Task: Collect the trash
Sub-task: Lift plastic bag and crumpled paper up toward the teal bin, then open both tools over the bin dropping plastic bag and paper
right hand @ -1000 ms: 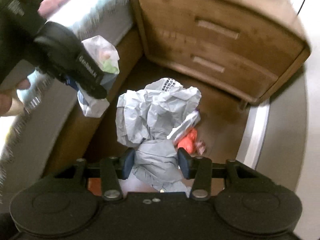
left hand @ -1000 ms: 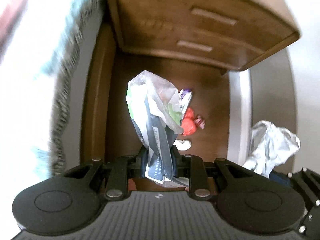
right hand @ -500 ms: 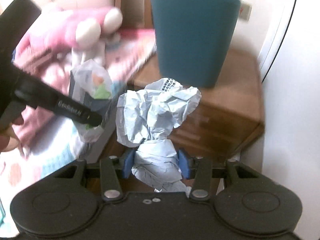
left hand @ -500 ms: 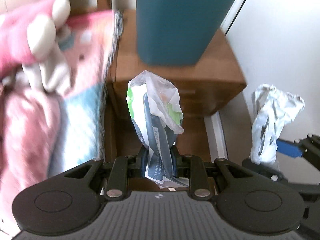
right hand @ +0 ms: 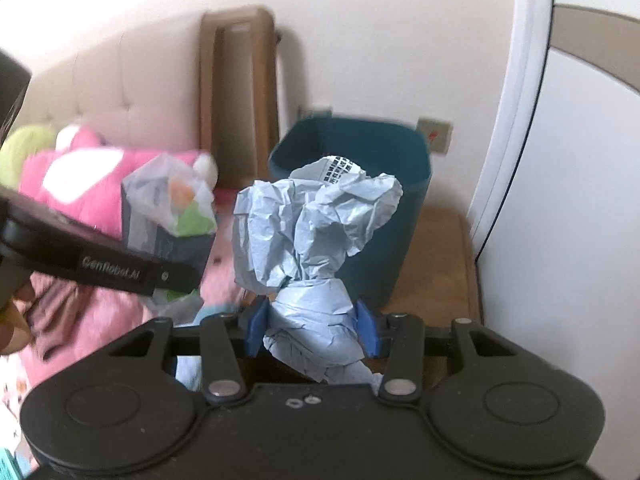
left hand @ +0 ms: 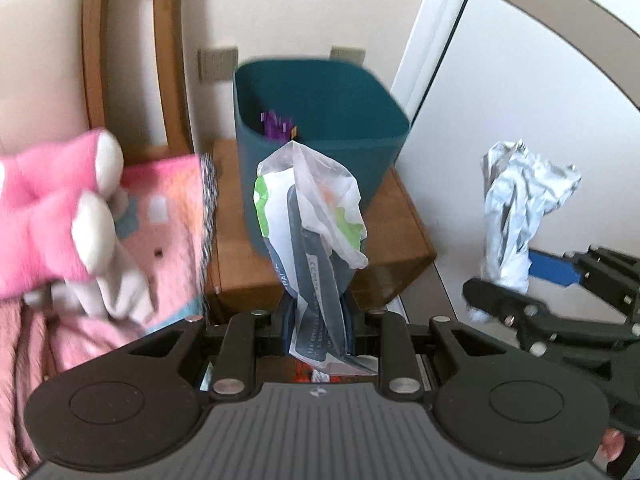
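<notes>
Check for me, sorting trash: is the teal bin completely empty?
No: purple scraps lie inside the teal bin, seen over its rim.

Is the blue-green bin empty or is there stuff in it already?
Not empty. The left wrist view looks into the teal bin and shows a purple wrapper against its inner wall. How full it is cannot be told.

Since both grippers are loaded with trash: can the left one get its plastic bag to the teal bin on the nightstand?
Probably yes. The left gripper is shut on the plastic bag, and the teal bin stands open-topped straight ahead, nothing between. The right gripper holds its crumpled paper off to the side.
</notes>
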Action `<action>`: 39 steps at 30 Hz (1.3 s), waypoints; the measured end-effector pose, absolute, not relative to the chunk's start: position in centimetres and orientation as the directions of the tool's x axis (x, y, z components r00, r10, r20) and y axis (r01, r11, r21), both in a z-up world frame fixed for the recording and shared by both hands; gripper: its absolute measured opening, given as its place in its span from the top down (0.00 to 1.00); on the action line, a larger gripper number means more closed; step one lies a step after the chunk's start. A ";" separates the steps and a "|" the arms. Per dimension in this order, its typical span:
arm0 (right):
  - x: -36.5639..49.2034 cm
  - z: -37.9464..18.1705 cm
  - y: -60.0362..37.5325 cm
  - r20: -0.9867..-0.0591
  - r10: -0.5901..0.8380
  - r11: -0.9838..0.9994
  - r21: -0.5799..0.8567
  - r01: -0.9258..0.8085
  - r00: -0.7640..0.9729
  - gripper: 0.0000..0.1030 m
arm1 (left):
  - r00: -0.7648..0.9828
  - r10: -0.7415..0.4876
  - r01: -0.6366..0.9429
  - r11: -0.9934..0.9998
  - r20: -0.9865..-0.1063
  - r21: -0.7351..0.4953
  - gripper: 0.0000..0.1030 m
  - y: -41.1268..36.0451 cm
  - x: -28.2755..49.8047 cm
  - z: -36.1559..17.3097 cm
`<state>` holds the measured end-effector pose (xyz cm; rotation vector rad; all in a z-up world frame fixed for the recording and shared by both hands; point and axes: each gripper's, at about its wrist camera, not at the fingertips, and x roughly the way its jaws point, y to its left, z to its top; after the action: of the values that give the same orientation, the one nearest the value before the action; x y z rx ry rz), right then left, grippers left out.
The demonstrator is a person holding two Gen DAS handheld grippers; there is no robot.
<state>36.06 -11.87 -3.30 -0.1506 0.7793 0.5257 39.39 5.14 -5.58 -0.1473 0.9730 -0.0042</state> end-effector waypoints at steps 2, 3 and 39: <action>37.0 -2.2 -12.2 -0.684 0.399 0.864 0.058 -0.500 0.611 0.55 | 0.582 -0.058 -0.063 0.991 -0.811 -0.116 0.78 5.1 40.7 -4.4; 37.8 -1.7 -12.3 -0.672 0.404 0.863 0.055 -0.502 0.620 0.55 | 0.588 -0.052 -0.070 0.991 -0.807 -0.115 0.78 5.2 41.6 -3.9; 65.9 -10.9 -7.2 -0.814 0.422 0.696 0.007 -0.718 0.400 0.55 | 0.305 0.124 -0.295 0.955 -0.944 0.030 0.77 4.1 69.4 -15.2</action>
<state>65.87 -7.16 -10.90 -0.3743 0.9002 0.7423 69.38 4.07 -15.18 -0.1593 1.2310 0.2786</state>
